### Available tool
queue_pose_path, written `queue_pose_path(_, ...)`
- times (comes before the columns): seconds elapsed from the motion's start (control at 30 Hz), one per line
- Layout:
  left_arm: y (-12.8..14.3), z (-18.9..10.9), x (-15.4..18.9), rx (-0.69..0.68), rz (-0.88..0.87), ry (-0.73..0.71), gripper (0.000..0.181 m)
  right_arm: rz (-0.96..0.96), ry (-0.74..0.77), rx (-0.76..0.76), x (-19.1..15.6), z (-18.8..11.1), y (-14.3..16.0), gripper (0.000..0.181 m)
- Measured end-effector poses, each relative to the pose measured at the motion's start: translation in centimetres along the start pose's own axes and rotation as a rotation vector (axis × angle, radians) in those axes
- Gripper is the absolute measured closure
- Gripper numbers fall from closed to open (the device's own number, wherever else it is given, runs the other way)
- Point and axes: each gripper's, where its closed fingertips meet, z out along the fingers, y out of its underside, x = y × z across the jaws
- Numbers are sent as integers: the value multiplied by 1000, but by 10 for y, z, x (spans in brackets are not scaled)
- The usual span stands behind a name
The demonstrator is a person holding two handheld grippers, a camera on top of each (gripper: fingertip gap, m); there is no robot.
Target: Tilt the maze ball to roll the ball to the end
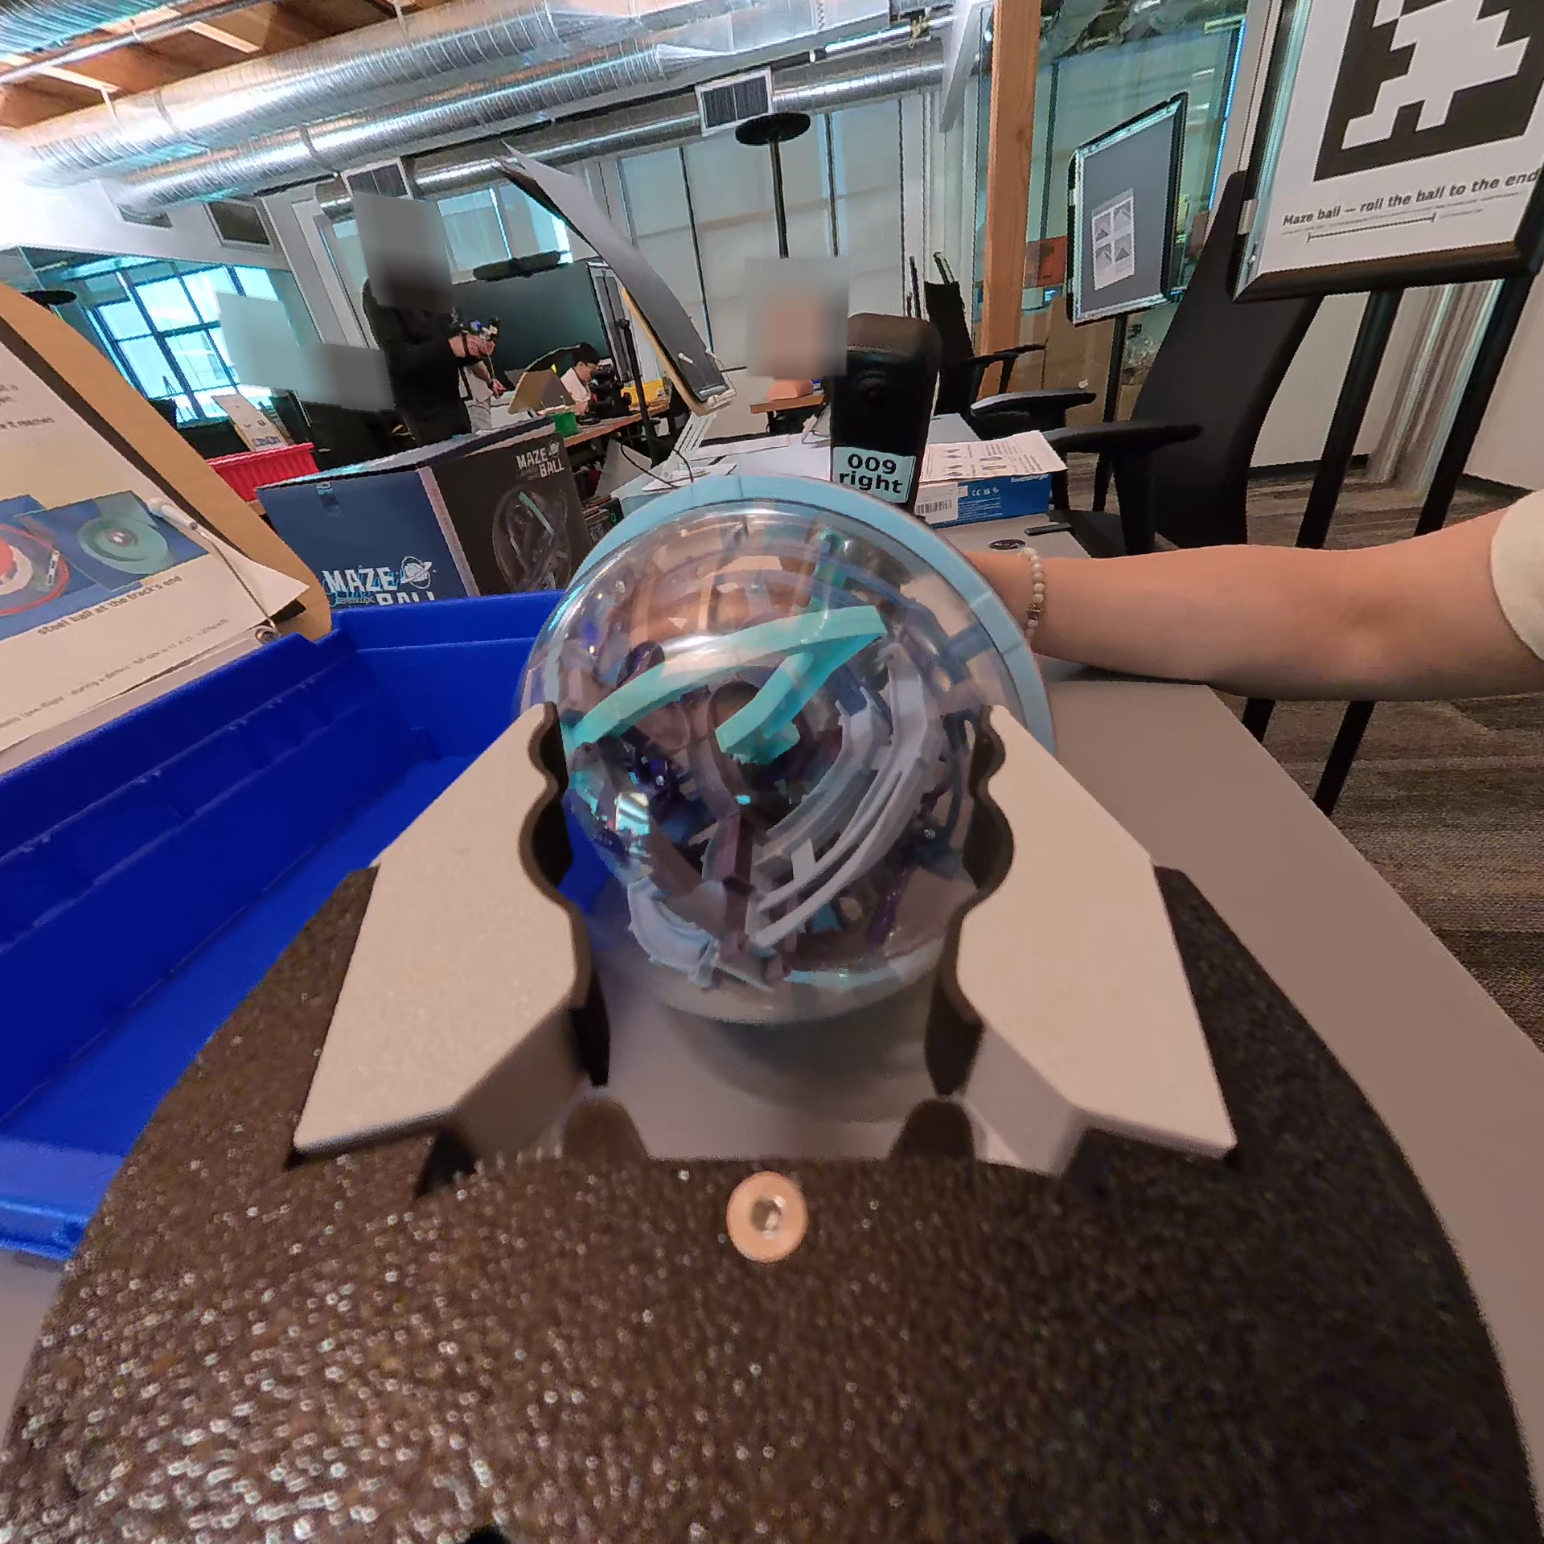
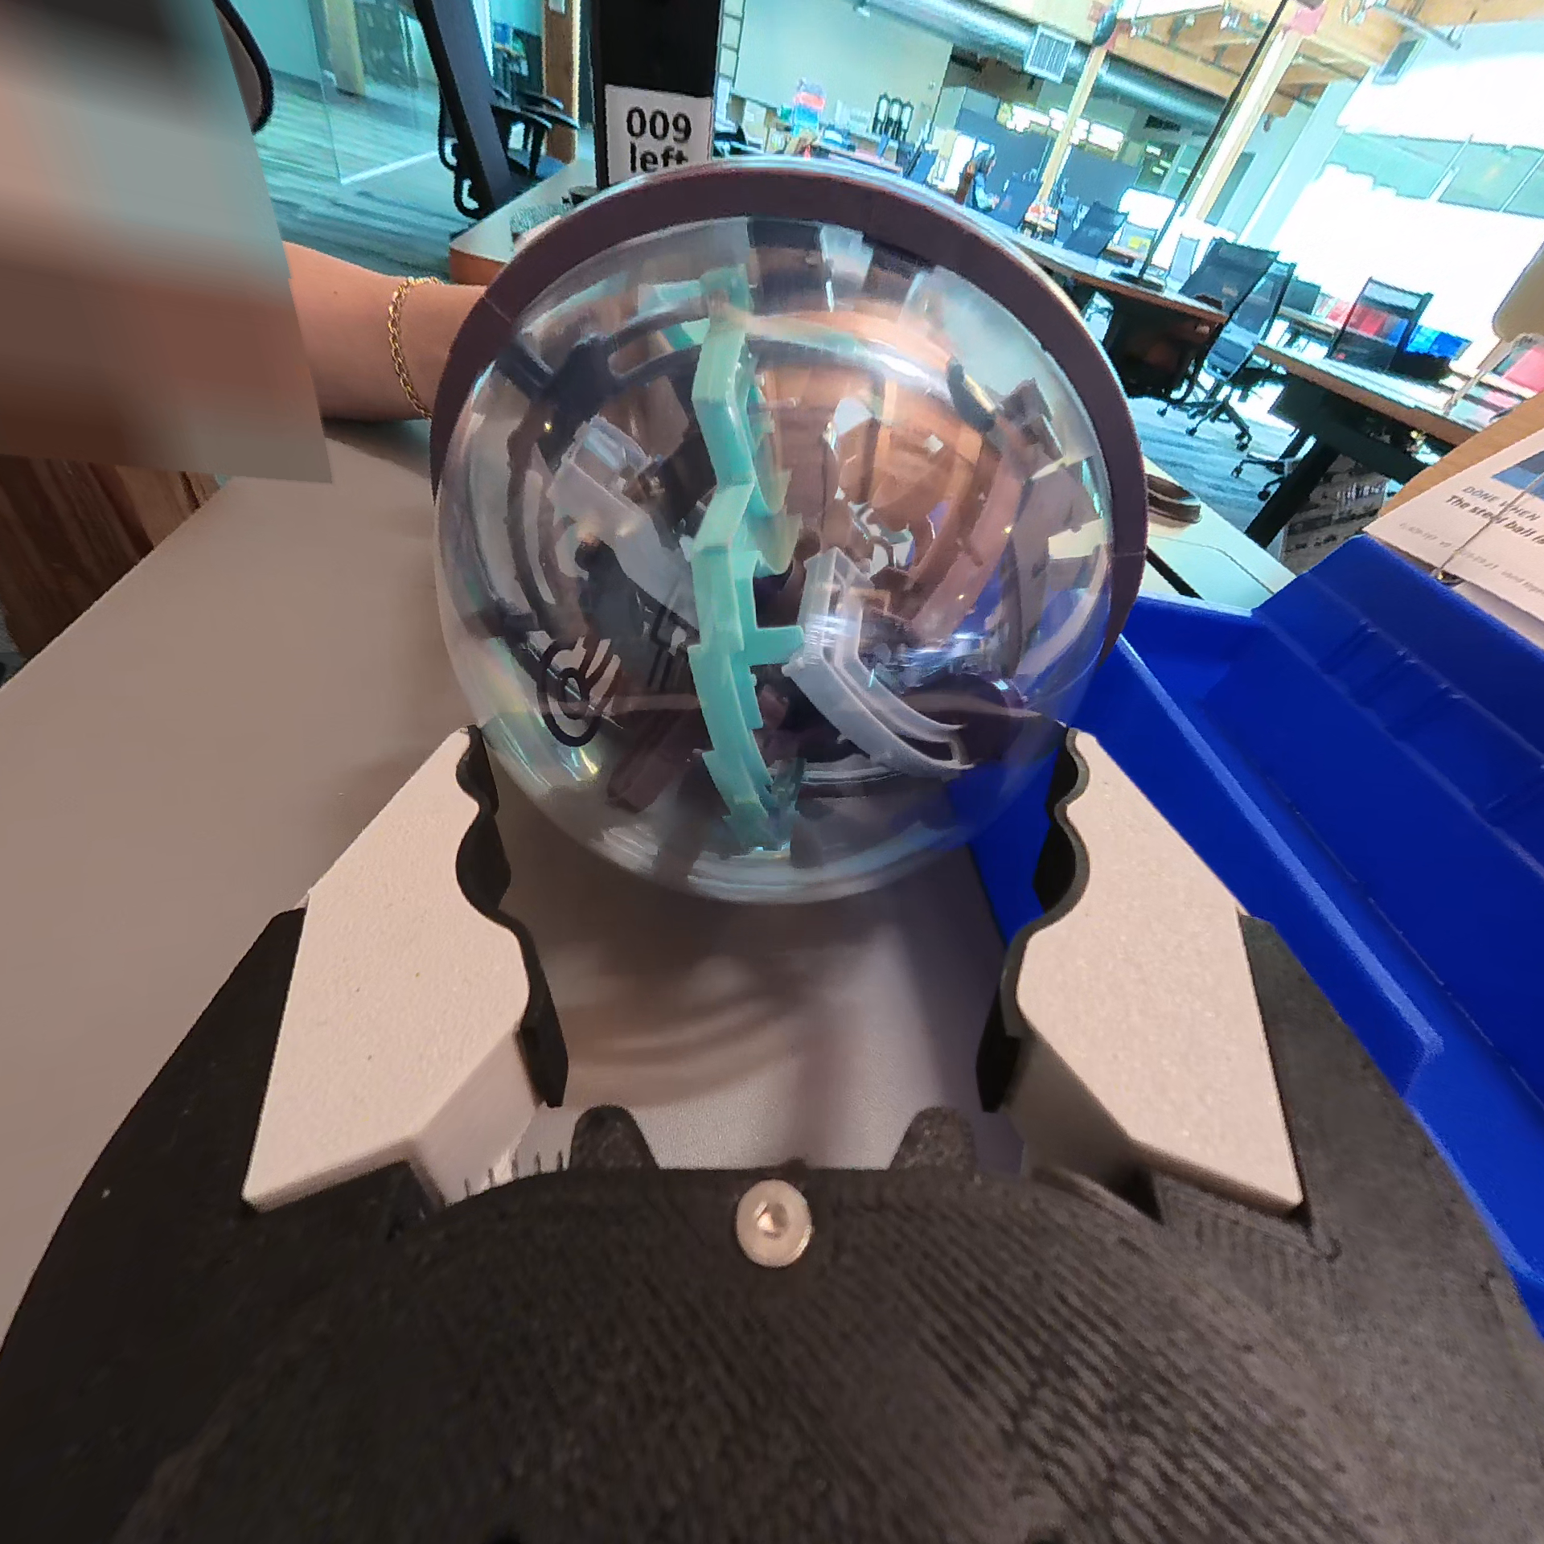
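The maze ball (image 1: 777, 752) is a clear sphere with teal, grey and purple tracks and a coloured band round its middle. It sits just over the grey table (image 1: 1170, 794), pressed between my two grippers from opposite sides. My left gripper (image 1: 769, 735) has its jaws wide apart, and the ball's dome is wedged between the fingertips (image 1: 543, 785). My right gripper (image 1: 881, 401) shows behind the ball. In the right wrist view the maze ball (image 2: 785, 543) nests the same way in the right gripper (image 2: 769, 752), with the left gripper (image 2: 660, 75) behind. I cannot pick out the small ball inside.
A blue bin (image 1: 209, 794) stands right beside the ball and also shows in the right wrist view (image 2: 1337, 752). Behind it is the dark maze ball box (image 1: 434, 518) and a cardboard-backed instruction sheet (image 1: 100, 501). A person's forearm (image 1: 1253, 618) reaches over the table edge.
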Motion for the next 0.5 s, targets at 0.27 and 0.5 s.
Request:
queue_pose_path(0.27,0,-1,-1,-8,-13,-2,88,13,3,-16,1,2,2,52)
queue_pose_path(0.5,-13,0,6,29,-27,13,96,-6,-36,-265,-13,16,37,71)
